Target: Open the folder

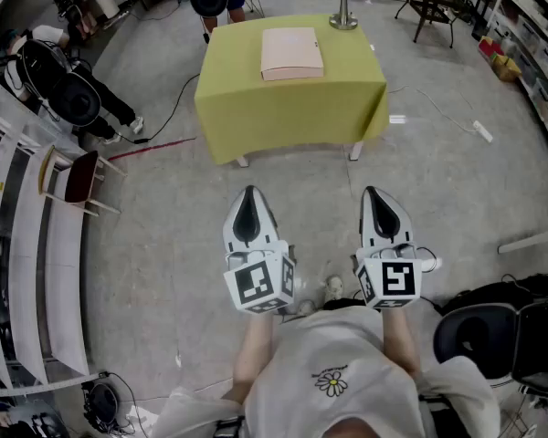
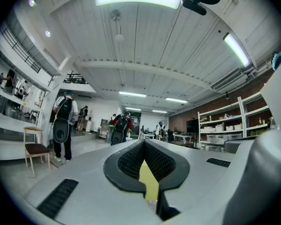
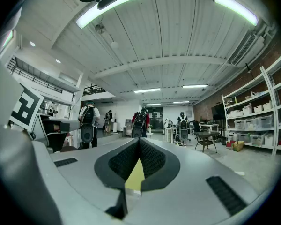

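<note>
My white left gripper (image 1: 248, 197) and white right gripper (image 1: 375, 195) are closed and empty; I should approach the flat beige folder (image 1: 291, 53) squarely.

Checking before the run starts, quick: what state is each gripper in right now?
Left gripper: jaws closed, holding nothing.
Right gripper: jaws closed, holding nothing.

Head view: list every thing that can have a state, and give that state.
folder: closed, lying flat on the table.
table: covered with a yellow-green cloth.
left gripper: shut, empty, well short of the table.
right gripper: shut, empty, beside the left.
wooden chair: empty.
</note>
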Demonstrator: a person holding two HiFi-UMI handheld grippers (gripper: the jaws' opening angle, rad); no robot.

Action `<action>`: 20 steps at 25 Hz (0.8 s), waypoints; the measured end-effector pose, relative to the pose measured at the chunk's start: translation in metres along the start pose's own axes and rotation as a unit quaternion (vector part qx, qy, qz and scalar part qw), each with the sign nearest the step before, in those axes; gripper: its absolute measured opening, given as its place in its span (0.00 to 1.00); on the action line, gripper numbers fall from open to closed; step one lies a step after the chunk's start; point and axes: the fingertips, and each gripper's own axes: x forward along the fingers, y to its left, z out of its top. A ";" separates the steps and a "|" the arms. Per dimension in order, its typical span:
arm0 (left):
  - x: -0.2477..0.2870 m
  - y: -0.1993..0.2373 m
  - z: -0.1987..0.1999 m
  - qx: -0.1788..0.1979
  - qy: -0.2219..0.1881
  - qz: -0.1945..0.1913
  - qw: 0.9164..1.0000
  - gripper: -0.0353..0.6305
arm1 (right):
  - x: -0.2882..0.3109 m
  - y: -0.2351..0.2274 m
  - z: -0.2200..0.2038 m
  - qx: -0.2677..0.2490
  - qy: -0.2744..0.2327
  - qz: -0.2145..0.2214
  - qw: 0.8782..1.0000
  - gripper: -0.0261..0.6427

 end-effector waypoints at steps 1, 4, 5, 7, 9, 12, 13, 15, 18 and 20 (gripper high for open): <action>0.002 -0.001 -0.001 -0.001 0.001 0.000 1.000 0.07 | 0.002 -0.001 0.000 0.000 0.000 0.001 1.000 0.06; 0.009 -0.003 -0.005 -0.001 0.002 0.002 1.000 0.07 | 0.009 -0.005 -0.002 -0.003 -0.001 0.008 1.000 0.06; 0.011 -0.003 -0.006 -0.001 0.003 0.004 1.000 0.07 | 0.011 -0.006 -0.002 -0.004 0.000 0.009 1.000 0.06; 0.017 -0.002 -0.009 -0.005 0.005 0.008 1.000 0.07 | 0.017 -0.008 -0.004 -0.005 0.003 0.013 1.000 0.06; 0.025 -0.001 -0.011 -0.011 0.007 0.013 1.000 0.07 | 0.024 -0.011 -0.005 -0.006 0.006 0.019 1.000 0.06; 0.038 -0.003 -0.014 -0.016 0.011 0.019 1.000 0.07 | 0.035 -0.020 -0.005 0.005 0.004 0.026 1.000 0.06; 0.042 -0.005 -0.015 -0.016 0.013 0.020 1.000 0.07 | 0.037 -0.024 -0.006 0.013 0.001 0.029 0.999 0.06; 0.049 -0.008 -0.018 -0.013 0.013 0.023 1.000 0.07 | 0.041 -0.032 -0.009 0.028 -0.004 0.035 0.999 0.06; 0.059 -0.017 -0.020 -0.004 0.006 0.028 1.000 0.07 | 0.049 -0.047 -0.013 0.031 -0.008 0.042 0.999 0.06; 0.067 -0.021 -0.022 -0.002 0.002 0.034 0.999 0.07 | 0.054 -0.058 -0.018 0.030 -0.008 0.043 0.999 0.06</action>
